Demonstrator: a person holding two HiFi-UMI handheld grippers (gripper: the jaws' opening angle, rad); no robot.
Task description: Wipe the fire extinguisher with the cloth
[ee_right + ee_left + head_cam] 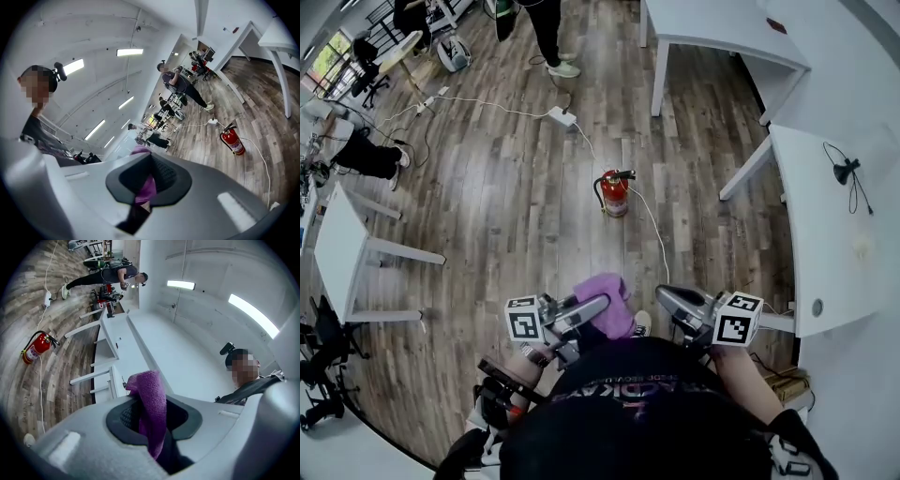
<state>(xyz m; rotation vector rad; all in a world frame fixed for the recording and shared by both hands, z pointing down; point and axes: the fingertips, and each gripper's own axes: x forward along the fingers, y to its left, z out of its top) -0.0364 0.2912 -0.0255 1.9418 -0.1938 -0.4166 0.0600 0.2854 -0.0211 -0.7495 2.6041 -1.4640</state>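
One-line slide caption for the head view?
Left claw grips a purple cloth; the red fire extinguisher stands upright ahead on the wood floor.

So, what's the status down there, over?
Left gripper shut on purple cloth; right gripper empty, jaws slightly apart. Fire extinguisher upright on floor ahead, not yet touched. White cable runs along floor beside it.

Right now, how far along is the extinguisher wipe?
Done: the purple cloth is gripped in the left gripper. In hand: the approach; the red fire extinguisher stands on the wood floor, well apart from the cloth. Left: all the wiping; nothing touches it yet.
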